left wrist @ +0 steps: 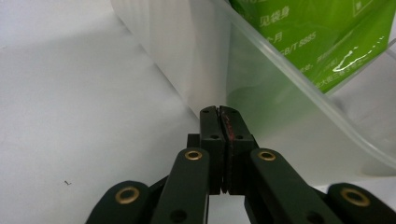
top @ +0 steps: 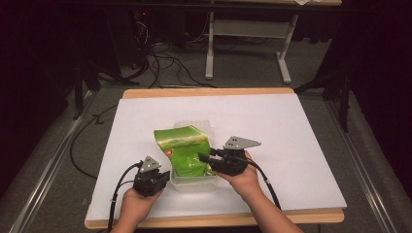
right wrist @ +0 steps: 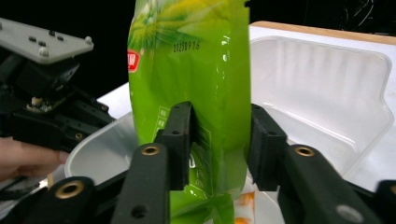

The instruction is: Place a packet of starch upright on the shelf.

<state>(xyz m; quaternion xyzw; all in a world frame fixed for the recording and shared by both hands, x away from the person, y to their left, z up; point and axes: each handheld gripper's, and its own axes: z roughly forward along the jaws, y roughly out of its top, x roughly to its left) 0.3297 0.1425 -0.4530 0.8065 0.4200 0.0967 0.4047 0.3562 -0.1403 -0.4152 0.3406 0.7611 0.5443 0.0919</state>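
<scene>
Shiny green plastic snack bag (top: pixel 183 149) sits in a clear see-through plastic tub (top: pixel 206 127) near the front middle of the white table top (top: pixel 301 145); the bottom of the bag is cut off in the right gripper view, and small orange bits show there, too blurry to name; the writing on the bag is too small to read from above.

From above, the bag's long side runs from the person toward the far end of the tub, with its top edge at the far end; in the right gripper view (right wrist: pixel 187 70) it stands tall, top edge up.

The right gripper (right wrist: pixel 219 144) has a jaw on each side of the bag, holding it; from above (top: pixel 206 158) its jaws reach in from the right.

The left gripper (left wrist: pixel 219 122) has its jaws pressed together with nothing between them; its tips sit just beside the tub's outside wall (left wrist: pixel 196 60), and I cannot tell if they touch; from above (top: pixel 154 174) it sits at the tub's front left corner.

The left gripper view shows printed words on the bag (left wrist: pixel 317 42) through the wall.
</scene>
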